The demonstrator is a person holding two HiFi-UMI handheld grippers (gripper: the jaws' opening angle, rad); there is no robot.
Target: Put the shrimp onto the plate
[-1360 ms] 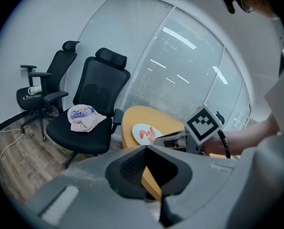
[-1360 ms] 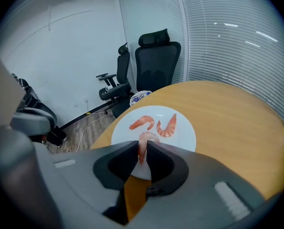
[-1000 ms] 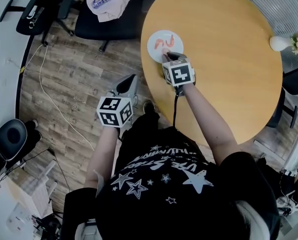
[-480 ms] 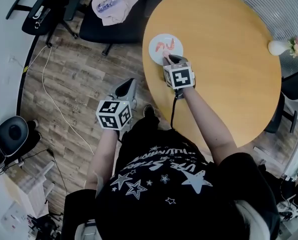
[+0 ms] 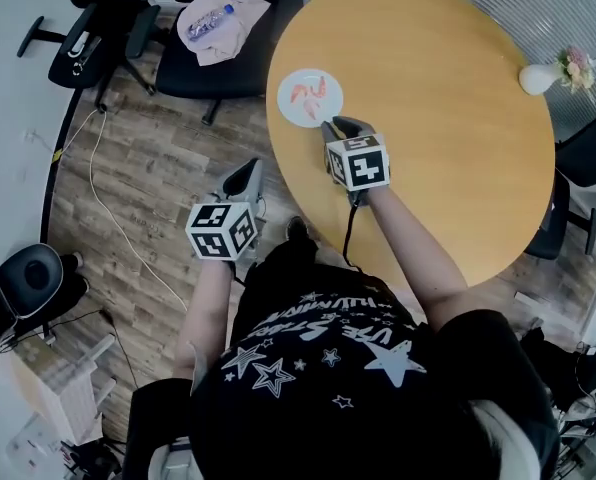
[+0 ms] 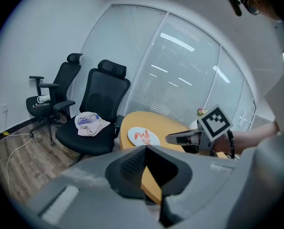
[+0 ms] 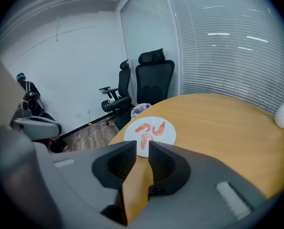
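Your right gripper (image 7: 142,146) hangs over the left part of the round wooden table (image 5: 448,138), just on the near side of the white plate (image 7: 167,137). Its tongs are a narrow slit apart, with nothing between them. Three shrimp (image 7: 143,127) lie on the plate, clear of the tips. The plate sits close to the table's left edge. Your left gripper (image 6: 146,149) is off the table, over the wood floor (image 5: 148,168) to the left, with its tongs pressed together at the tips and empty. On the far left is a black chair (image 5: 178,56) with a cloth (image 5: 228,26) and a bottle (image 5: 206,8) on it. A vase (image 5: 534,79) stands at the table's far right.
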